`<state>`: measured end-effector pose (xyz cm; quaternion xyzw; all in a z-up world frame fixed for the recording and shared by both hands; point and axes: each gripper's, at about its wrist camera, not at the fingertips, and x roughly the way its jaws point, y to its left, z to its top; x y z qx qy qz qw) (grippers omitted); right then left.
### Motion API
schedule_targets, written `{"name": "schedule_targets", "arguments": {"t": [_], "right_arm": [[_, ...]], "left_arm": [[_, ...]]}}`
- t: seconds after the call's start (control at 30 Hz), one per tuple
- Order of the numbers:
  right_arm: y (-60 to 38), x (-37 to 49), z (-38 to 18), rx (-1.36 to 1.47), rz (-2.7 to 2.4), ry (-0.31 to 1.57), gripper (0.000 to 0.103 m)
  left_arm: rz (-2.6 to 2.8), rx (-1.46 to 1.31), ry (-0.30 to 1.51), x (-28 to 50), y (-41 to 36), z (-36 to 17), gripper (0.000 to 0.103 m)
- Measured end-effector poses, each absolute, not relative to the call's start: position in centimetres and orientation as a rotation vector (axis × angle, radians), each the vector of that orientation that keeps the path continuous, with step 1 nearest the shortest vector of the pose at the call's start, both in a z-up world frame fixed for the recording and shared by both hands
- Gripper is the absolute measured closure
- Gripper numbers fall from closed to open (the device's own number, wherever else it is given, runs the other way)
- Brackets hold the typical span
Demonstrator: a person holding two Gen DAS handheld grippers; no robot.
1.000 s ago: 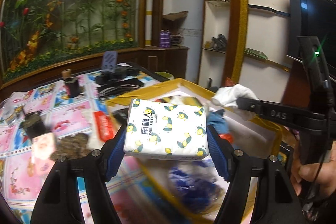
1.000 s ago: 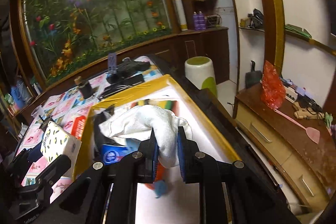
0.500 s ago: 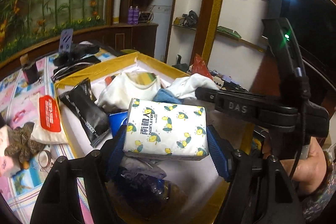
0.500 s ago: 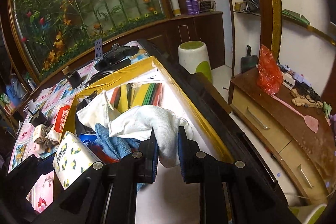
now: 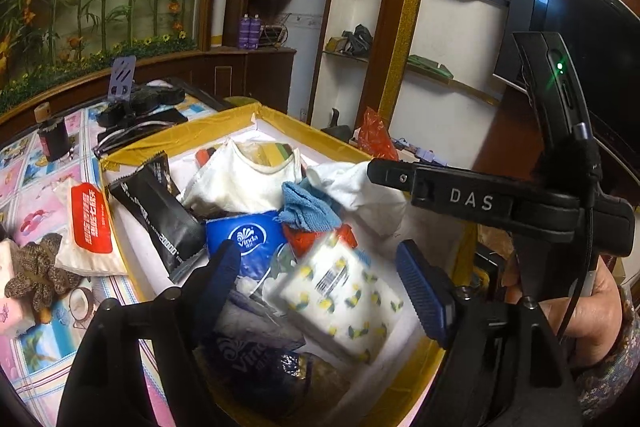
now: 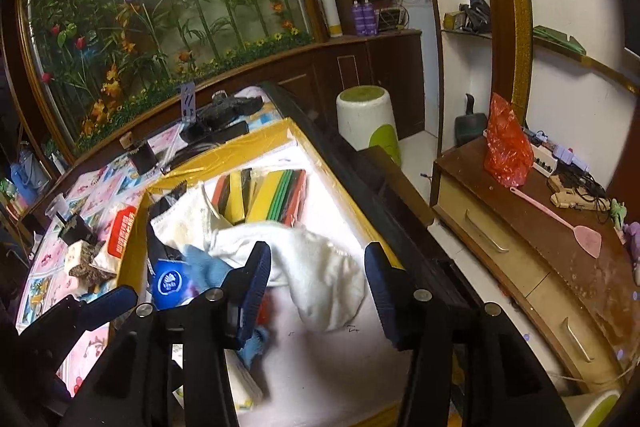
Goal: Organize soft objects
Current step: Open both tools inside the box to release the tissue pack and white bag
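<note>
A lemon-print tissue pack (image 5: 344, 291) lies tilted and blurred inside the yellow-rimmed box (image 5: 224, 131). My left gripper (image 5: 320, 279) is above it with its jaws opening, and the pads stand clear of the pack. A white towel (image 6: 320, 267) is draped over the pile in the box (image 6: 240, 147). My right gripper (image 6: 318, 283) straddles it with its jaws opening, and neither pad presses the cloth. The box also holds a blue Vinda tissue pack (image 5: 248, 239), a blue cloth (image 5: 308, 207), a white cloth bag (image 5: 248, 183) and a black packet (image 5: 160, 207).
Coloured sponges (image 6: 272, 195) stand at the box's far end. A red-label tissue pack (image 5: 90, 227) and a brown knitted piece (image 5: 36, 267) lie on the patterned tablecloth to the left. A low wooden cabinet (image 6: 540, 227) and a green-topped stool (image 6: 366, 123) stand to the right. A hand (image 5: 580, 311) holds the right tool.
The left jaws widened and the lemon-print pack dropped out, tilting into the box. The right jaws went from shut on the white towel to apart, and the towel lies loose. The left view swung over the box.
</note>
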<state>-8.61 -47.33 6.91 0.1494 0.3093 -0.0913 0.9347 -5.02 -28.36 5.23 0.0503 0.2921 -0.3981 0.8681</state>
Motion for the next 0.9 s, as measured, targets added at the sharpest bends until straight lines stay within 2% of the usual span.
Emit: {"name": "schedule_targets", "arguments": {"t": [0.33,0.47,0.9], "right_arm": [[-45.2,-10.1,9.3,0.319,-0.110,0.547,0.047],[-43.3,-10.0,9.6,0.295,-0.075,0.540,0.042],[-36.0,-8.8,9.3,0.217,0.083,0.568,0.039]], "left_arm": [[-0.781,0.076,0.503,-5.9,-26.4,6.7,0.019],[-0.733,0.017,0.500,-5.2,-24.2,7.1,0.019],[-0.350,-0.191,0.556,-0.9,-10.9,6.7,0.019]]}}
